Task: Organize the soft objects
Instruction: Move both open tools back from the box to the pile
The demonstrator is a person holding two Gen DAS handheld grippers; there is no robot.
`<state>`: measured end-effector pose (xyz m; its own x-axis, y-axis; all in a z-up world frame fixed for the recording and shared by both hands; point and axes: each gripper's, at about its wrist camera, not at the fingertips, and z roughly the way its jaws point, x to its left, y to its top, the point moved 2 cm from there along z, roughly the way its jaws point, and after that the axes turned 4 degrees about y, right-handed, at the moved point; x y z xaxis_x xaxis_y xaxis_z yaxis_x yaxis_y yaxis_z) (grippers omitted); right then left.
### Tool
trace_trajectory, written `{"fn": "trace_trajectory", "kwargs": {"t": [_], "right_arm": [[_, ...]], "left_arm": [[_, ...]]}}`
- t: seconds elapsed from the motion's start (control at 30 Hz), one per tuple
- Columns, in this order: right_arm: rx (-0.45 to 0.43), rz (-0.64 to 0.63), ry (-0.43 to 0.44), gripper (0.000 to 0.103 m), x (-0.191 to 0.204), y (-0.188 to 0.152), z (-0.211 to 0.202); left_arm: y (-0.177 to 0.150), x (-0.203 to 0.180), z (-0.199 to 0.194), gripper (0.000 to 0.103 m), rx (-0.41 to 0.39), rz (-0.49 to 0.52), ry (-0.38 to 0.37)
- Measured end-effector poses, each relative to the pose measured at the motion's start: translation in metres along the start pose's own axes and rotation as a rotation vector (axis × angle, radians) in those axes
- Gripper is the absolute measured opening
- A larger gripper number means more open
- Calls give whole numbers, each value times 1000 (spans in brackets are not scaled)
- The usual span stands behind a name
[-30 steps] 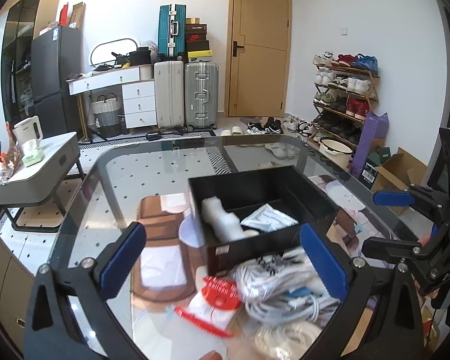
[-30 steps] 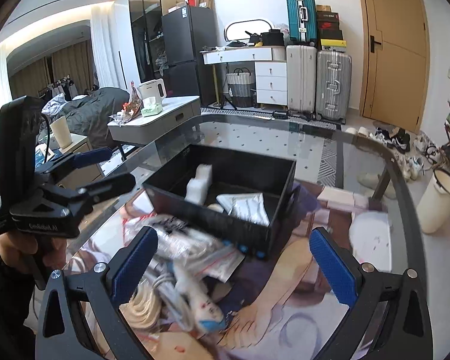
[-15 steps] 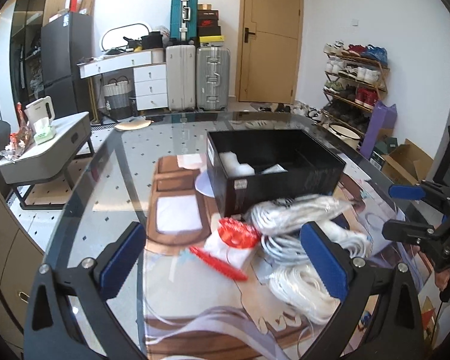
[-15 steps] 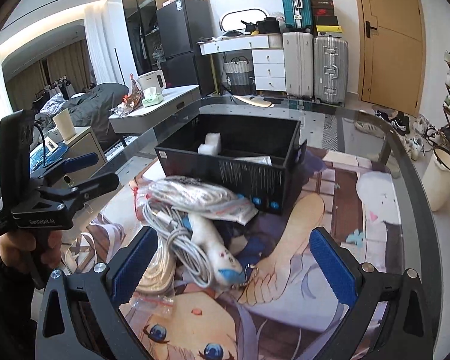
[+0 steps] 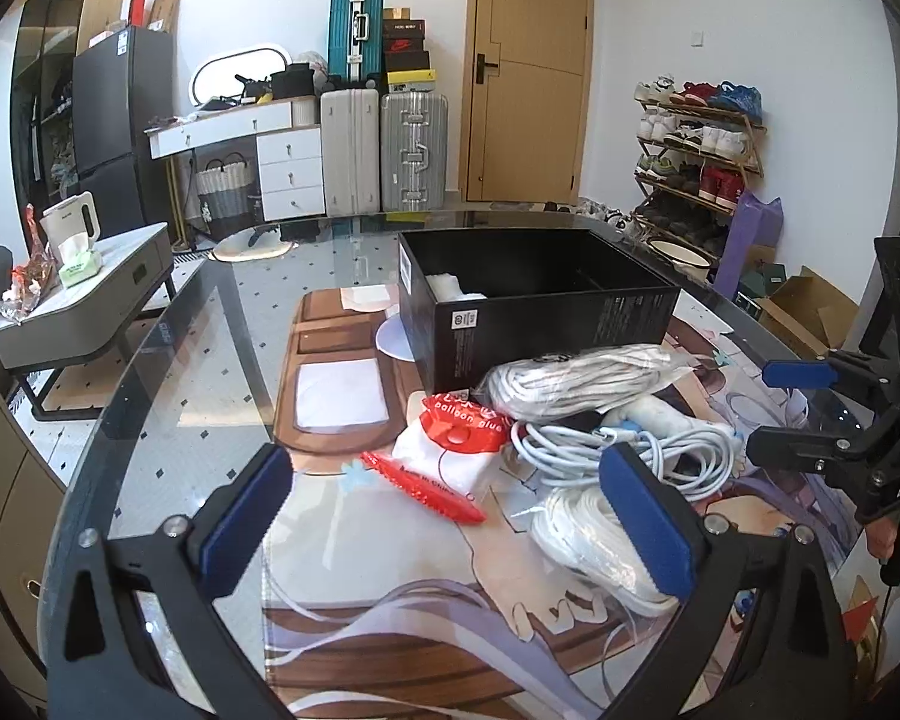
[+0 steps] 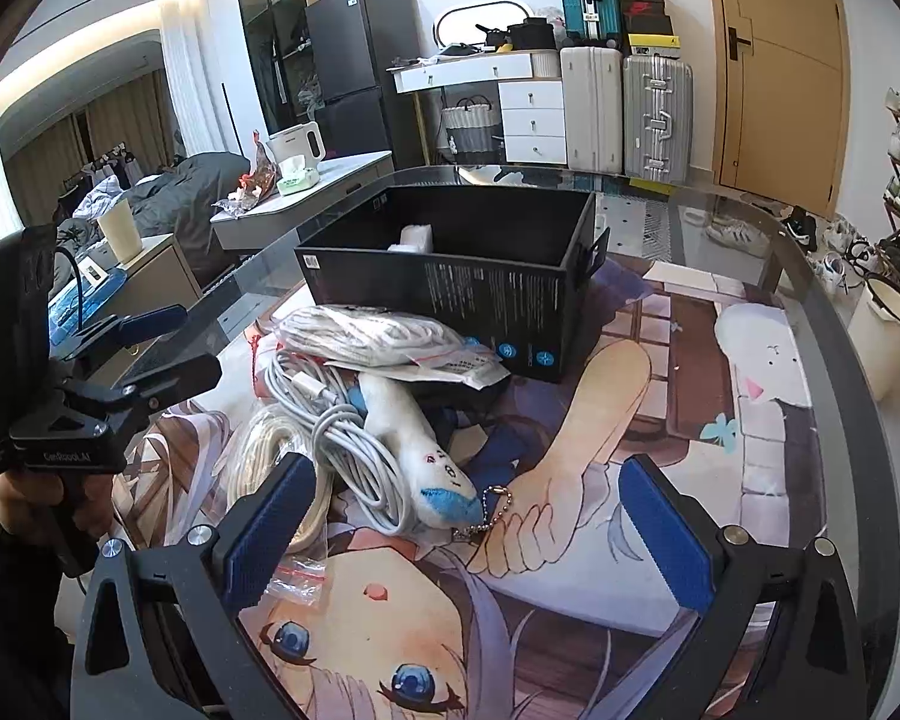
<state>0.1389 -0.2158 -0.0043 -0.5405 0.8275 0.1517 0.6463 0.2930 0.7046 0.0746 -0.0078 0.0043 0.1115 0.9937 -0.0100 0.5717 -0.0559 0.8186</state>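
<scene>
A black open box [image 5: 534, 306] [image 6: 450, 276] stands on the glass table with a white soft item [image 5: 450, 287] [image 6: 414, 237] inside. In front of it lies a pile: a bagged white rope bundle [image 5: 576, 378] [image 6: 366, 333], a coiled white cable [image 5: 636, 450] [image 6: 354, 450], a white plush with a blue tip and keychain [image 6: 417, 450], a red-and-white packet [image 5: 450, 450], and a bagged white cord coil [image 5: 594, 534] [image 6: 264, 456]. My left gripper [image 5: 444, 525] [image 6: 150, 339] is open and empty, near the packet. My right gripper [image 6: 462, 531] [image 5: 792, 408] is open and empty, near the plush.
A printed anime mat [image 6: 660, 420] covers the table's middle under the pile. The glass table edge [image 5: 150, 372] curves at left and its rim [image 6: 834, 360] at right. A grey side table [image 5: 84, 300] with a kettle stands left; a shoe rack [image 5: 696, 162] stands right.
Both grippers have pulled back from the box and lowered toward the table. The pile in front of the box now fills the near view. Both stay open.
</scene>
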Motion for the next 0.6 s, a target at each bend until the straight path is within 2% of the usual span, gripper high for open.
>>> {"fn": "trace_trajectory", "kwargs": {"t": [0.13, 0.6], "right_arm": [[6, -1, 9, 103, 0, -3, 3], [9, -18, -47, 103, -14, 3, 3]], "left_arm": [[-3, 0, 2, 102, 4, 8, 2], [-6, -2, 6, 102, 24, 6, -16]]}}
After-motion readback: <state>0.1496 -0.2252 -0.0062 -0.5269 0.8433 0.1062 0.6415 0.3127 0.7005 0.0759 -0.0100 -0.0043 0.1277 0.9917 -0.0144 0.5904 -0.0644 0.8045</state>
